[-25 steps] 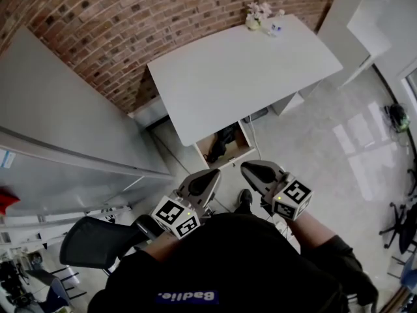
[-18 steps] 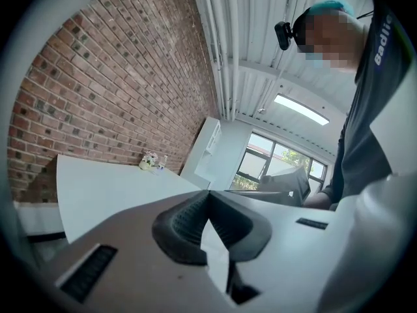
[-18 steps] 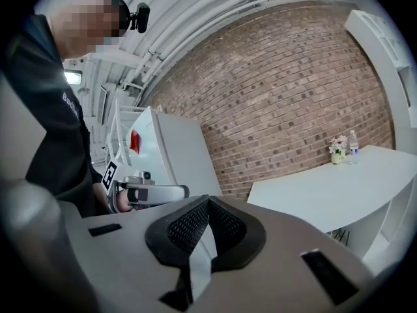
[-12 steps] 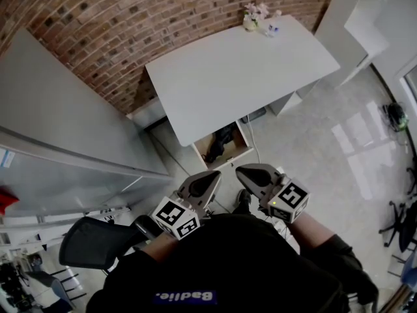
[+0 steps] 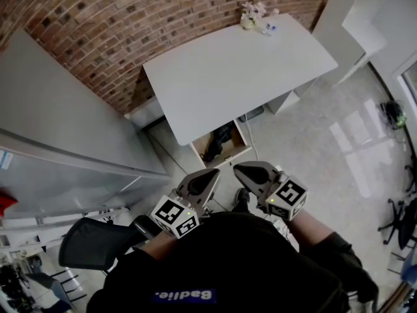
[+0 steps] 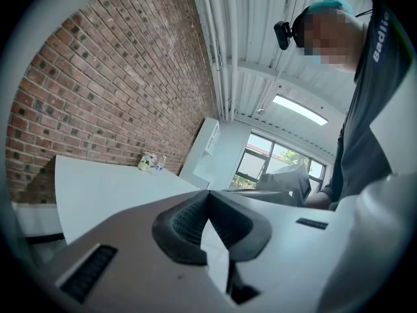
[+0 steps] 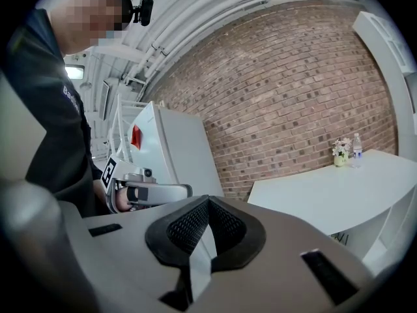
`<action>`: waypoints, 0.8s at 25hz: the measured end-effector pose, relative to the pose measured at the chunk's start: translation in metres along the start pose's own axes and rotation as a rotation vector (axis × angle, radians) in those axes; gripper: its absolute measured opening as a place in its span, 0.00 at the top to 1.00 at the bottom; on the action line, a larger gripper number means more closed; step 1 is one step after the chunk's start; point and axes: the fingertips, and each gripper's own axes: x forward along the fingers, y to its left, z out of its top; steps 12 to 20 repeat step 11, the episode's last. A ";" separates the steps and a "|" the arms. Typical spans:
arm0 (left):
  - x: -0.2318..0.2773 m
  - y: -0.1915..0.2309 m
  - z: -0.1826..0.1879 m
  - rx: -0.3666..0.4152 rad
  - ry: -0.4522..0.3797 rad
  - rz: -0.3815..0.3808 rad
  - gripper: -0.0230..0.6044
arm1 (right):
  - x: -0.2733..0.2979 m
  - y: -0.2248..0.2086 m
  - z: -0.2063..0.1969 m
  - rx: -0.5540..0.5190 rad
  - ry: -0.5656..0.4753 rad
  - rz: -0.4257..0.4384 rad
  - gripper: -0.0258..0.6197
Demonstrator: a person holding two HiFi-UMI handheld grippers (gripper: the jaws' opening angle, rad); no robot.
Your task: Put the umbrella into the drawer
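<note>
Under table [image 5: 228,70], umbrella [image 5: 218,142] lying diagonally in open drawer [image 5: 238,149]

Drawer [image 5: 228,160] under table [image 5: 241,70]'s near edge w/ umbrella [image 5: 218,142] in it; flowers [image 5: 251,13] on far corner, wall [image 5: 130,18] behind.

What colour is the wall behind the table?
The wall is reddish-brown brick with pale mortar; the head view shows it best.
</note>
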 end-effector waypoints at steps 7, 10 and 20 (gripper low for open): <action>0.000 0.001 0.002 0.006 -0.006 -0.003 0.97 | 0.000 -0.003 -0.006 0.005 0.021 -0.006 0.91; -0.001 0.001 0.002 0.006 -0.011 -0.003 0.97 | 0.002 0.000 -0.001 -0.002 0.002 0.001 0.91; -0.001 0.001 0.002 0.006 -0.012 -0.002 0.97 | 0.002 0.002 0.002 -0.005 -0.008 0.005 0.91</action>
